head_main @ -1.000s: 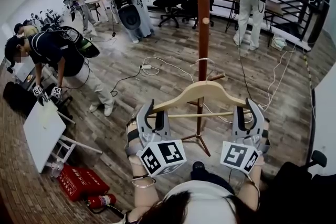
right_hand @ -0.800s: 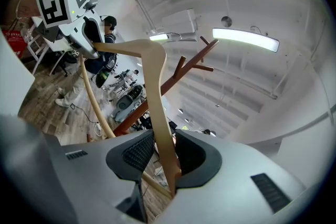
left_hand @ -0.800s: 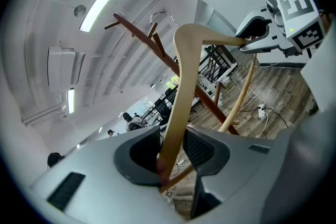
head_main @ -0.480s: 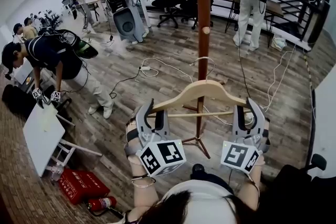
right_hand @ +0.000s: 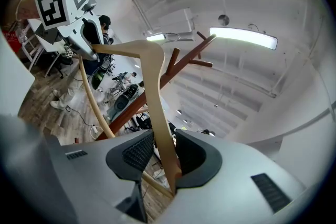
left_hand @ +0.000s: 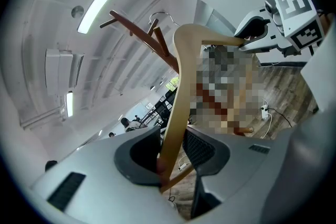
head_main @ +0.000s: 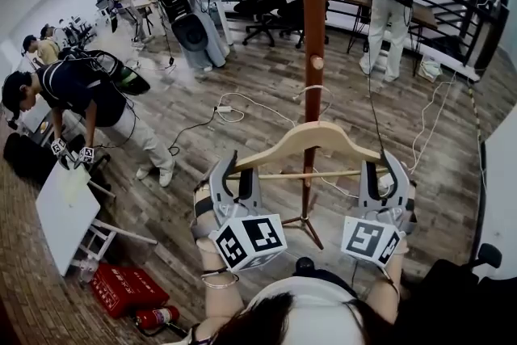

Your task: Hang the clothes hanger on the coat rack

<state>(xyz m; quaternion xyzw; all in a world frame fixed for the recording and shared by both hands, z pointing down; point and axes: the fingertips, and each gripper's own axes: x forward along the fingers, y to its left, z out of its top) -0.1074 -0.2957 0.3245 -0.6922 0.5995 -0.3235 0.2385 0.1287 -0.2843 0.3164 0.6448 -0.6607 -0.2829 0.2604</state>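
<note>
Clothes hanger (head_main: 311, 135), its ends clamped by the left gripper (head_main: 236, 172) and right gripper (head_main: 381, 172), has edged higher and farther toward the coat rack (head_main: 312, 28); no peg is hooked yet.

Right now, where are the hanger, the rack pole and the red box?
hanger (head_main: 327, 133), head view, its top curve.
rack pole (head_main: 312, 12), head view, upper shaft.
red box (head_main: 123, 291), head view, its lid.

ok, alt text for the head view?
A wooden hanger held at its ends by the left gripper and right gripper, in front of a tall coat rack pole. Other people work on the wood floor behind.
</note>
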